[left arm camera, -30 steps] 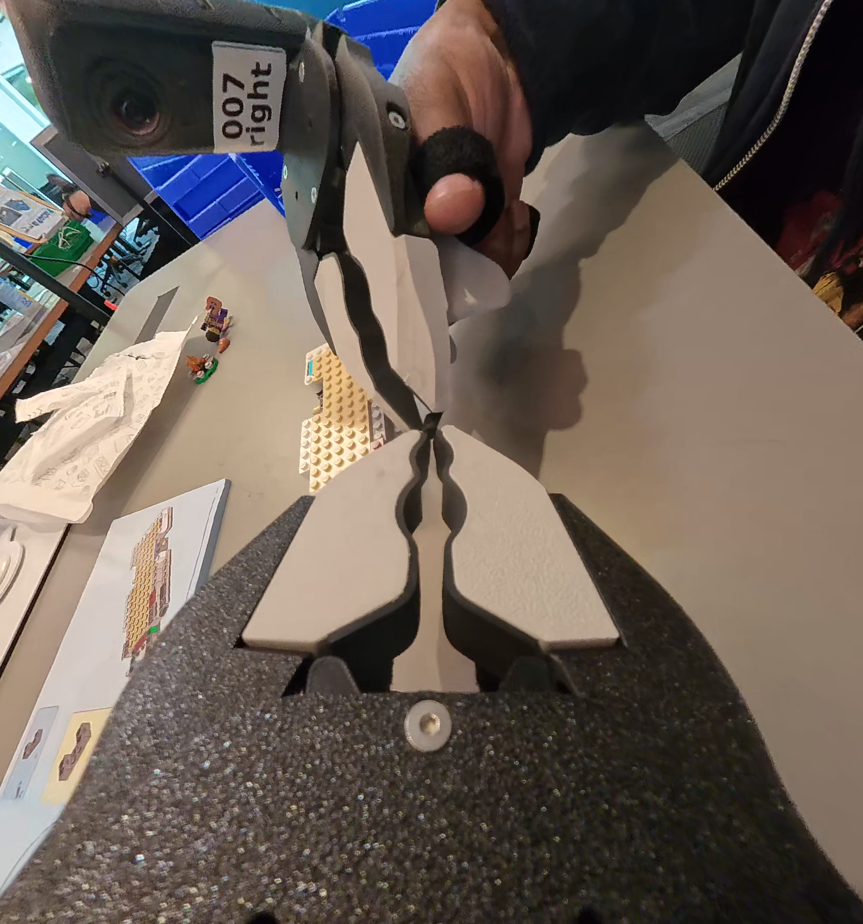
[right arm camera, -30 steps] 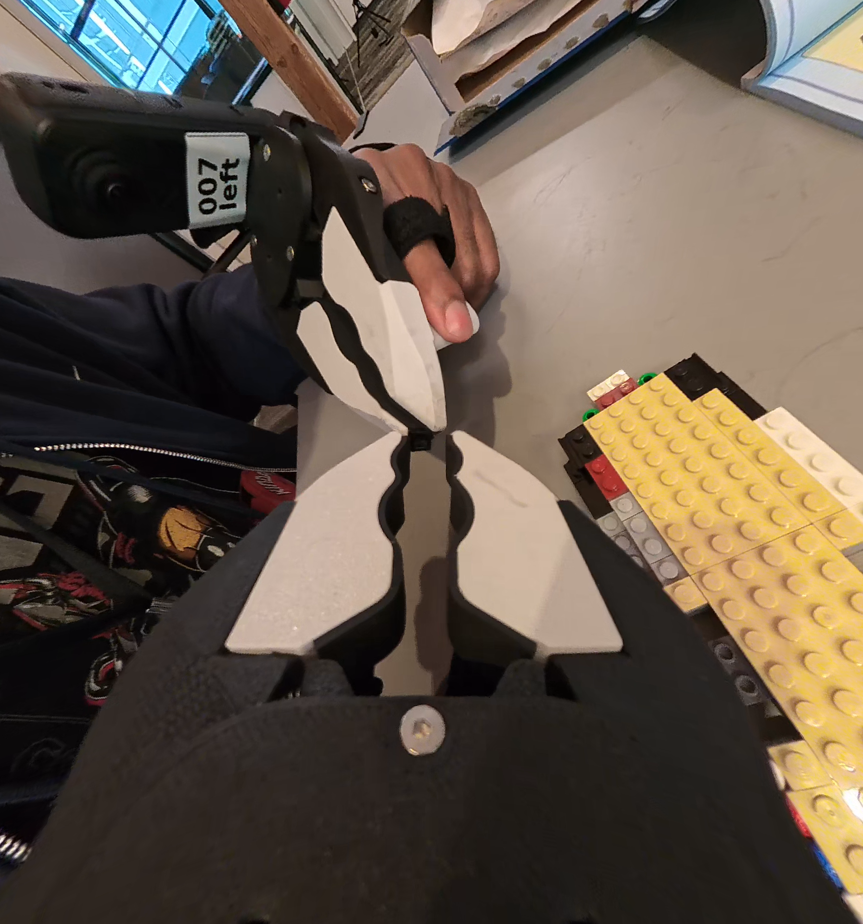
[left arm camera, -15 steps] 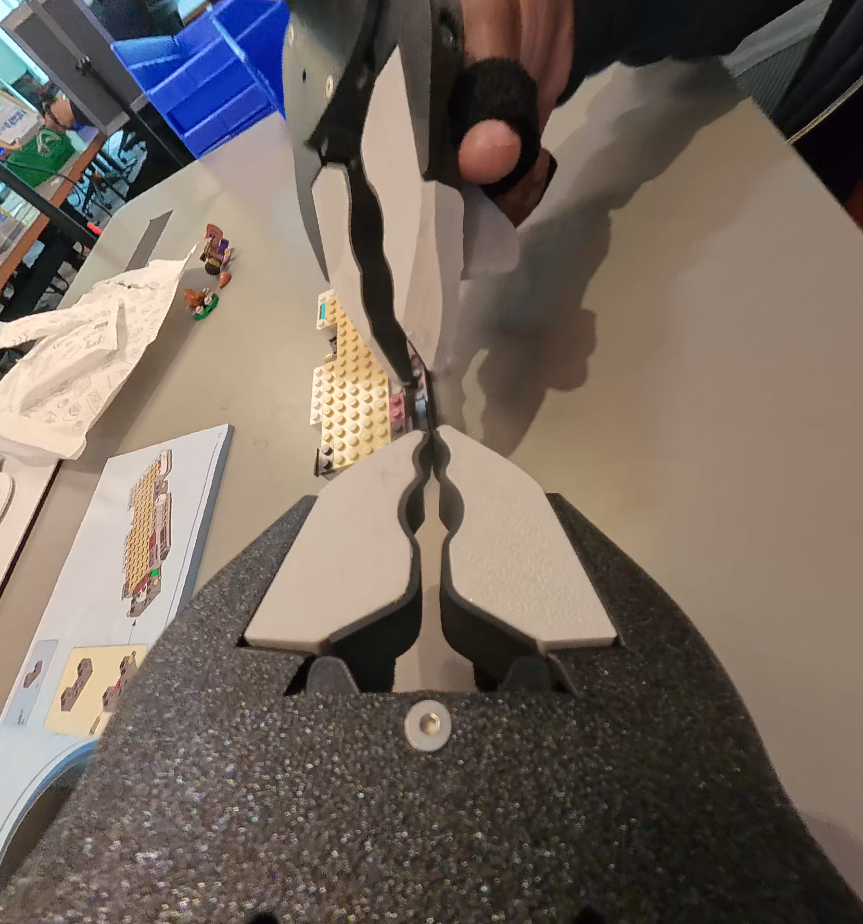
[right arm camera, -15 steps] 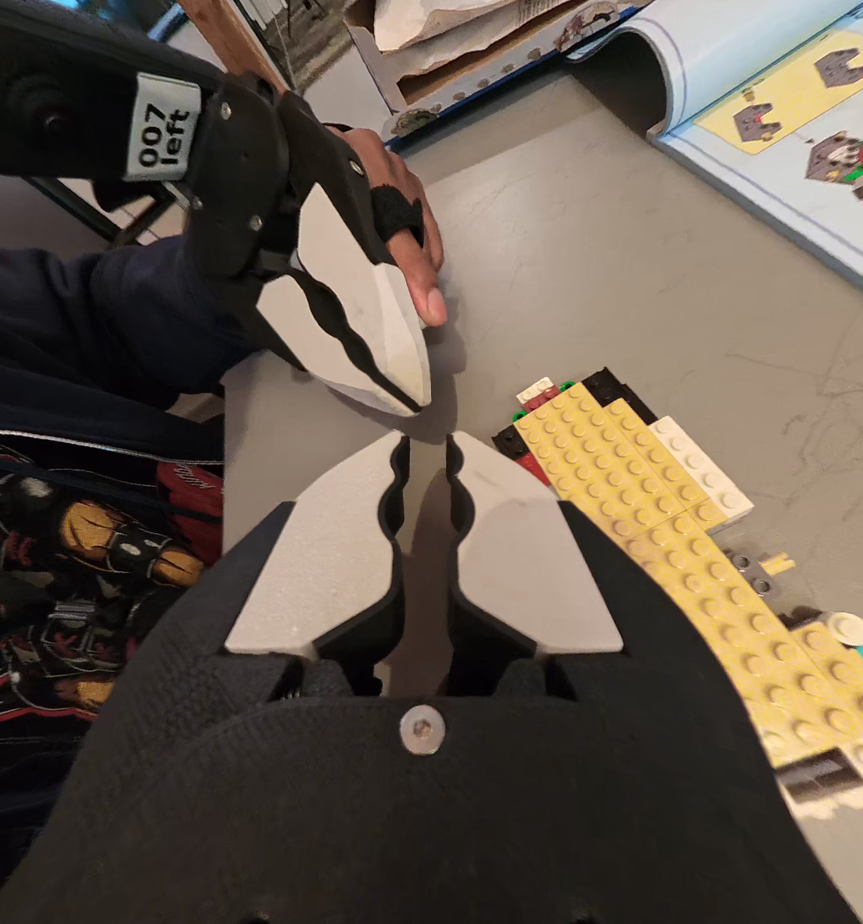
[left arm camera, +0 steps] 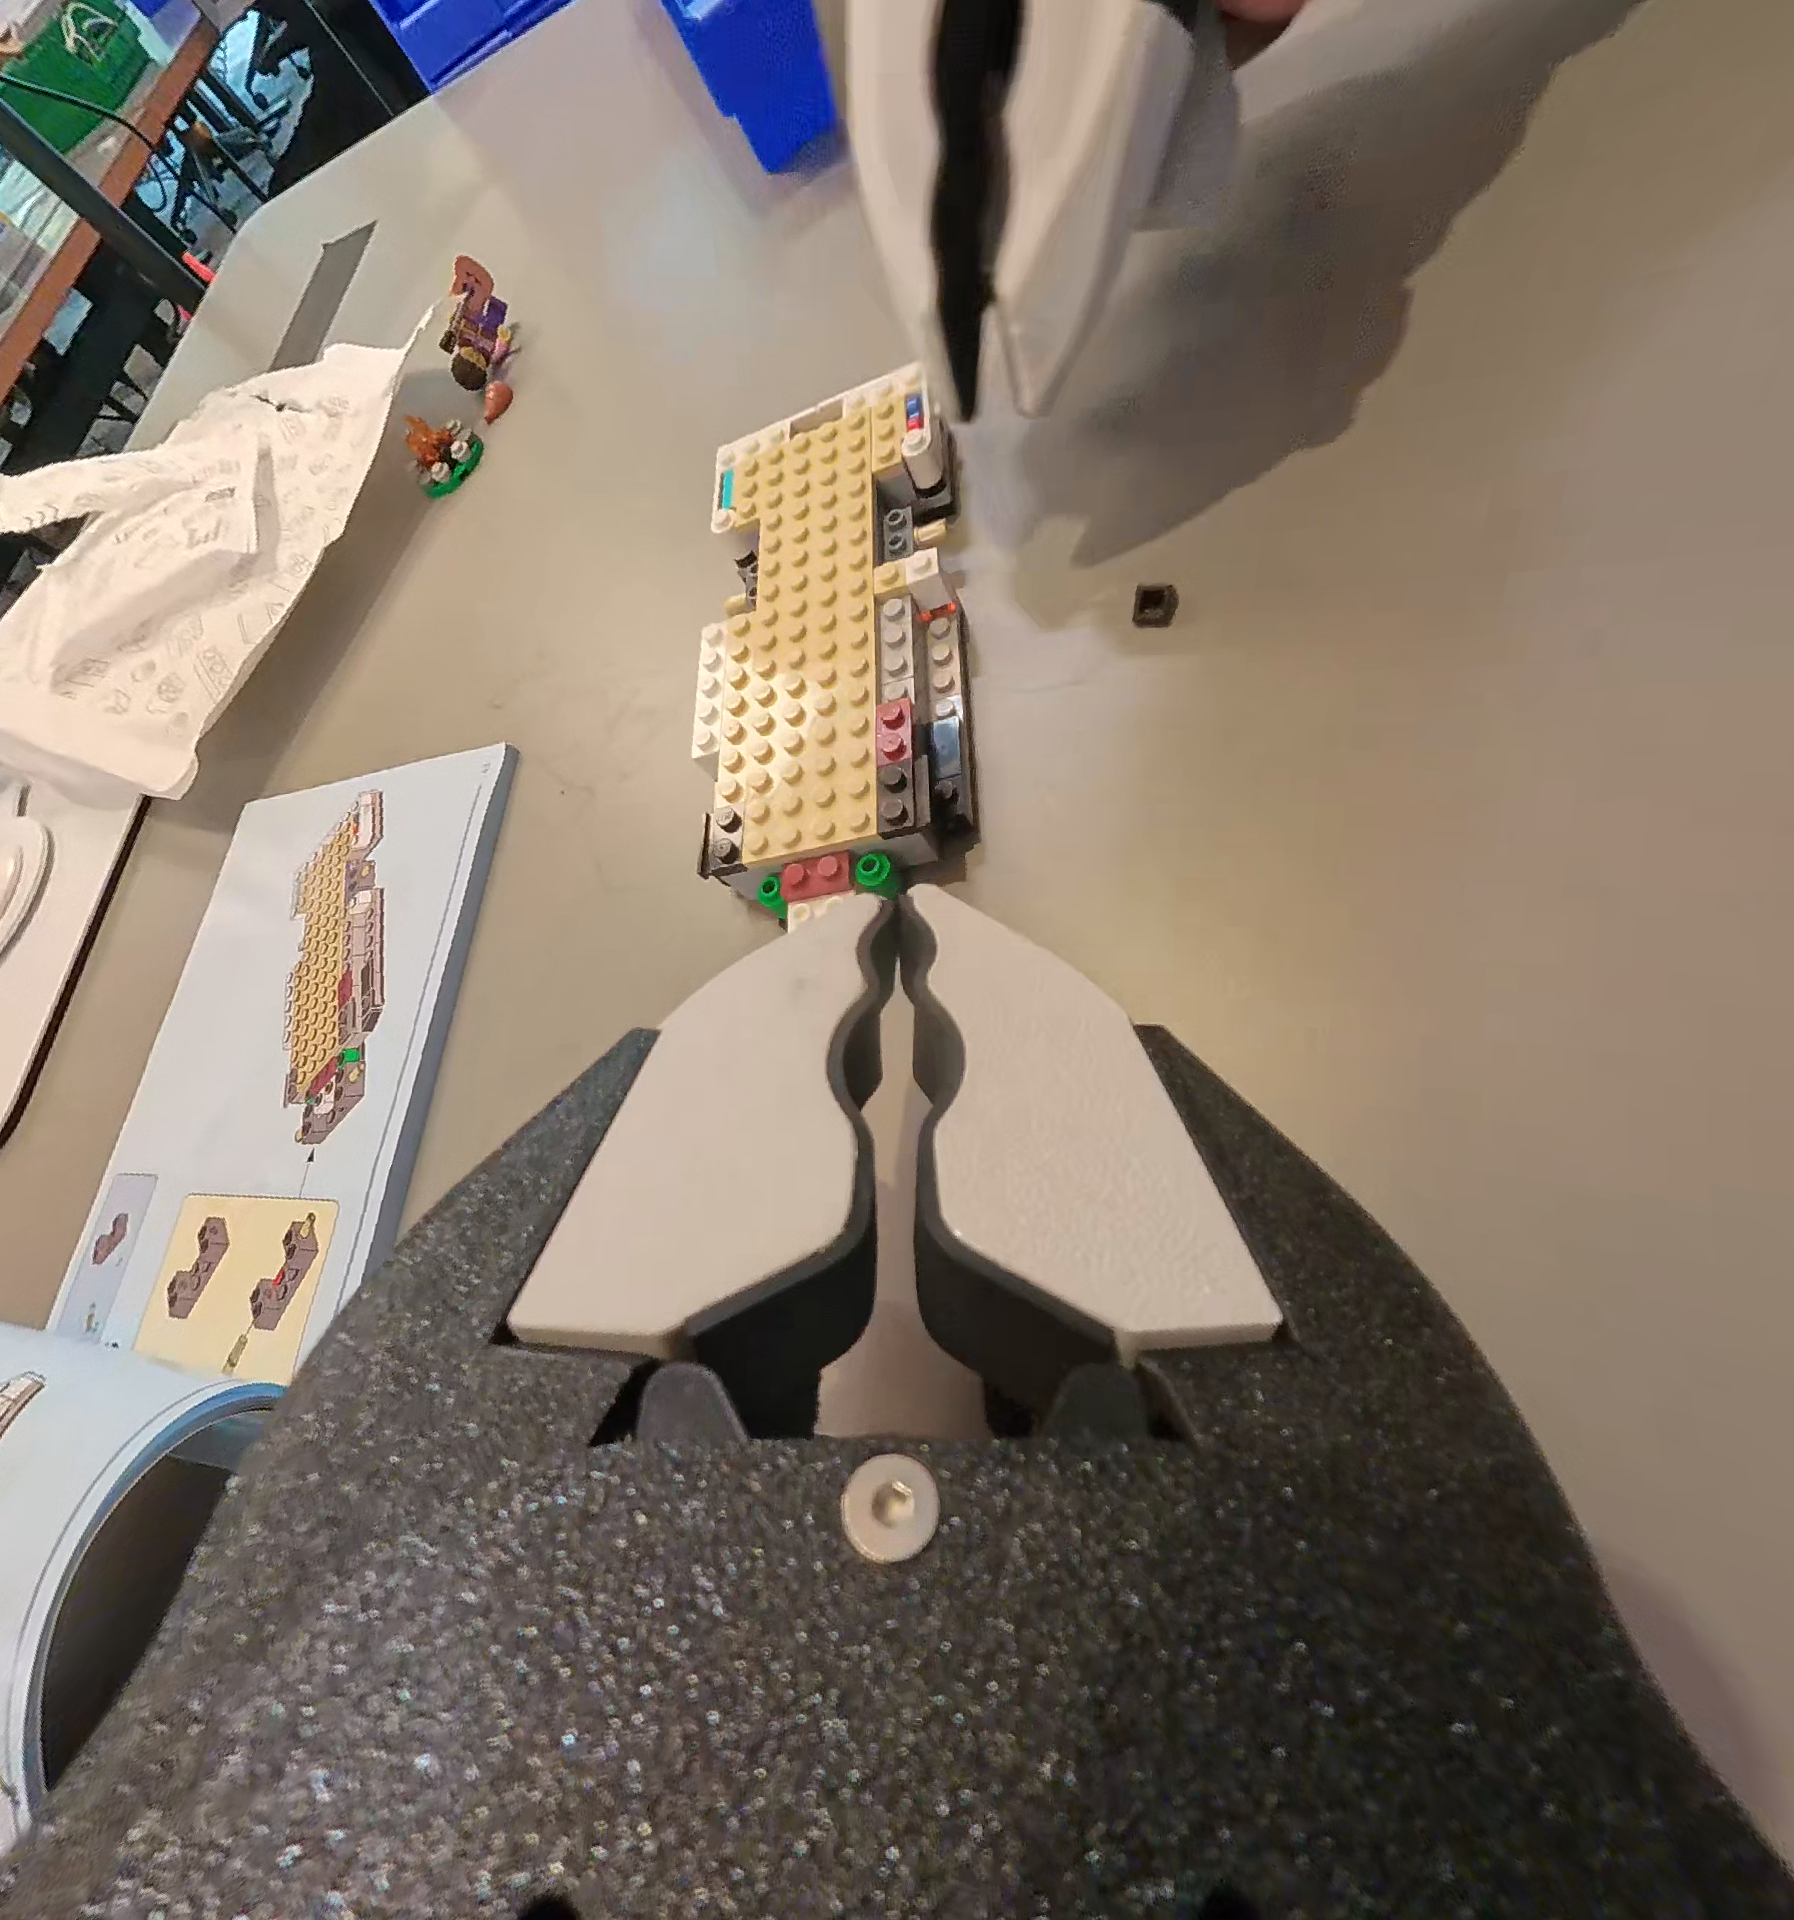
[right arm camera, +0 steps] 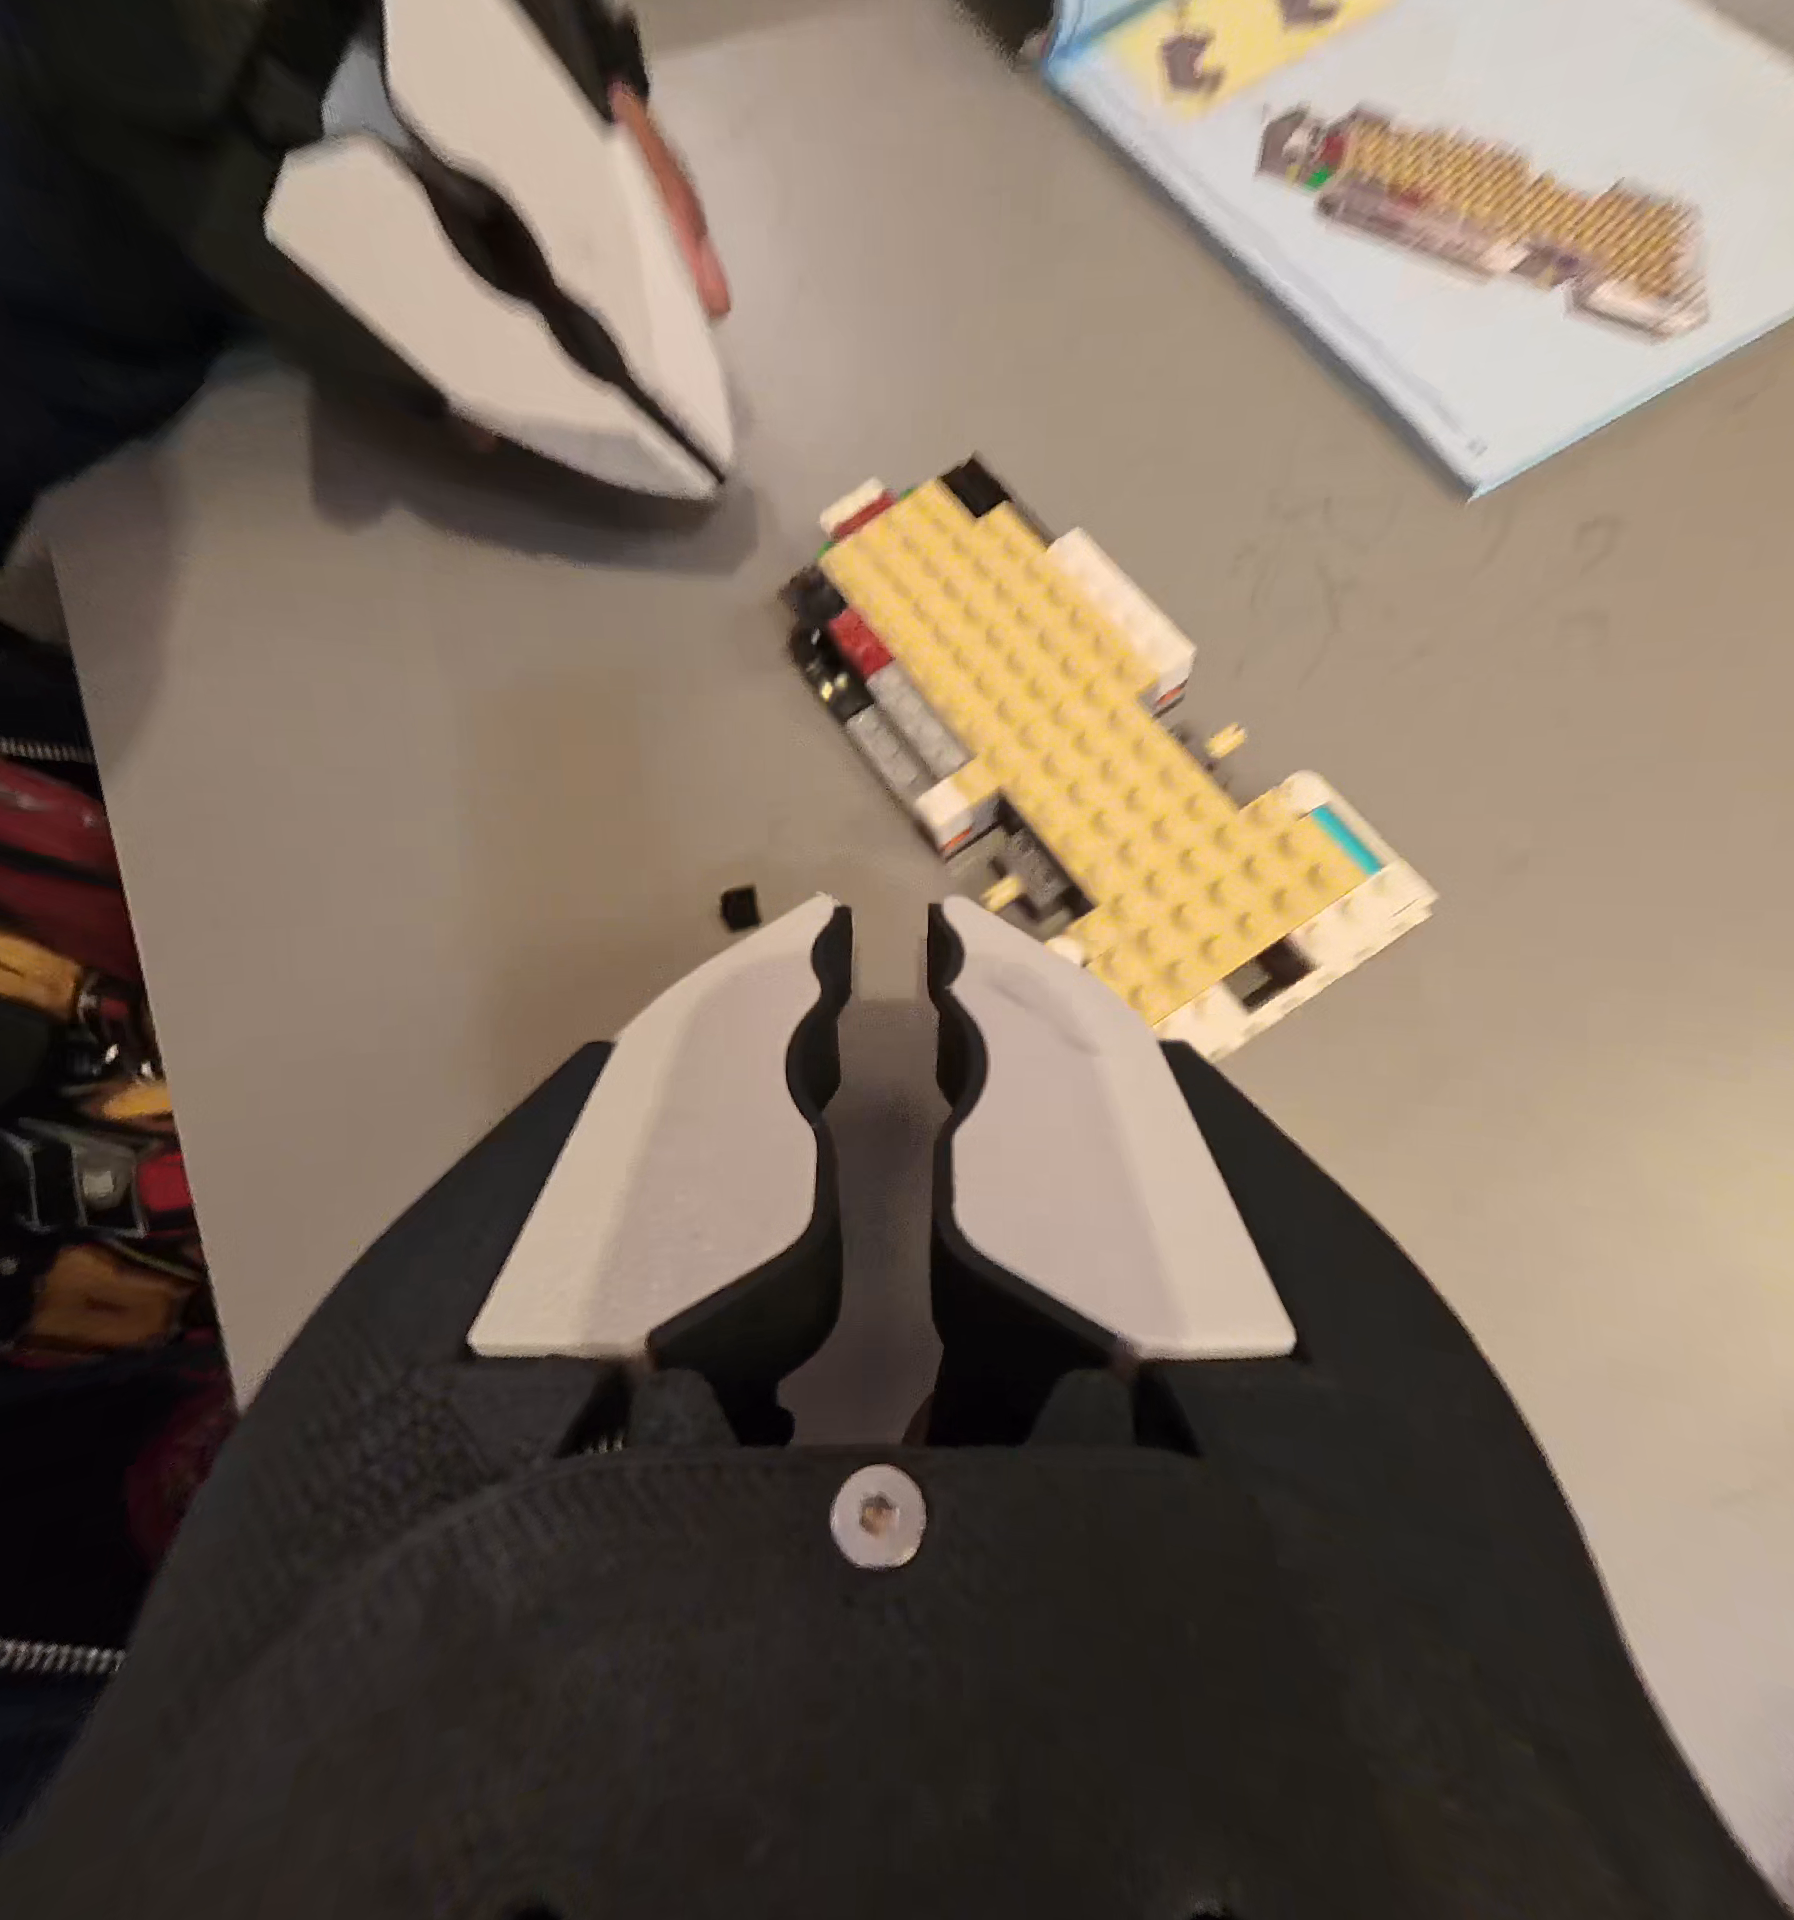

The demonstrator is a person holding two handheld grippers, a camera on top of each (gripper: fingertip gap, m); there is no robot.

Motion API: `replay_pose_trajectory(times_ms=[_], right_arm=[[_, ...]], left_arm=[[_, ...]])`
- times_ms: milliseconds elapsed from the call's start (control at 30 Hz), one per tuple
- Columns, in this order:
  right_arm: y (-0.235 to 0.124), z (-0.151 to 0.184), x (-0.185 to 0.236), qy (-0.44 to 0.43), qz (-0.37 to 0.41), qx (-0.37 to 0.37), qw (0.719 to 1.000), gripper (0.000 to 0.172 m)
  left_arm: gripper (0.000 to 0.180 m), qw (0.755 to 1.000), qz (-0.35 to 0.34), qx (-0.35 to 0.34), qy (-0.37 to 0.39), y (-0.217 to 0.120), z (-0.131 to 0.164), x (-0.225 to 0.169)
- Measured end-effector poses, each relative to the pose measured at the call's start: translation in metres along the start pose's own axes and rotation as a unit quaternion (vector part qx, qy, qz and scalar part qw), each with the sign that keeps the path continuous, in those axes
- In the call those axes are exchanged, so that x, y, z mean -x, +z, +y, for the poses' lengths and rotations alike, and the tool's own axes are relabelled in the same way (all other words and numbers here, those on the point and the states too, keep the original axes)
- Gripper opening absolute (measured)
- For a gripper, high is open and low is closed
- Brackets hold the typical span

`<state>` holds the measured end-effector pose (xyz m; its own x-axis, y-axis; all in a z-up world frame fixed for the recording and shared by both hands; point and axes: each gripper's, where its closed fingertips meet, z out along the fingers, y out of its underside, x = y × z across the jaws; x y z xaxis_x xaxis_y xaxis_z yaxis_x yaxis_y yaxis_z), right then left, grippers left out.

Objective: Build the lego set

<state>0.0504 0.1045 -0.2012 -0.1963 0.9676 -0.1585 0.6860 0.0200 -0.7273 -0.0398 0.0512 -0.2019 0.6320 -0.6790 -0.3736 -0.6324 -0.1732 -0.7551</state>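
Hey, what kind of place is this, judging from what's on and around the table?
Probably a workshop or lab bench used for toy-brick building: a part-built tan brick model and open instruction booklet lie on a grey table, with blue storage bins behind.

Smooth grey tabletop spreading out ahead, under soft even light. Far off to the upper left, blue bins and dark metal shelving.

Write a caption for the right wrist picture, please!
Open right gripper hovers over a grey table beside a tan brick model.
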Motion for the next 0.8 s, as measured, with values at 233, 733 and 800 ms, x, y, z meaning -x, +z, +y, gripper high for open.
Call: replay_pose_trajectory(times_ms=[233,733,800], right_arm=[[-0.017,0.026,0.01,-0.019,0.027,0.034,0.999,0.017],[-0.069,0.072,-0.028,0.046,0.133,0.023,0.99,0.025],[-0.053,0.062,-0.015,0.031,0.107,0.019,0.994,0.025]], left_arm=[[0.0,1.0,-0.006,-0.008,-0.019,-0.003,-0.002,0.004],[0.006,0.999,-0.006,-0.003,-0.041,0.0,-0.002,0.006],[0.006,0.999,-0.005,-0.01,-0.048,-0.001,-0.005,0.006]])
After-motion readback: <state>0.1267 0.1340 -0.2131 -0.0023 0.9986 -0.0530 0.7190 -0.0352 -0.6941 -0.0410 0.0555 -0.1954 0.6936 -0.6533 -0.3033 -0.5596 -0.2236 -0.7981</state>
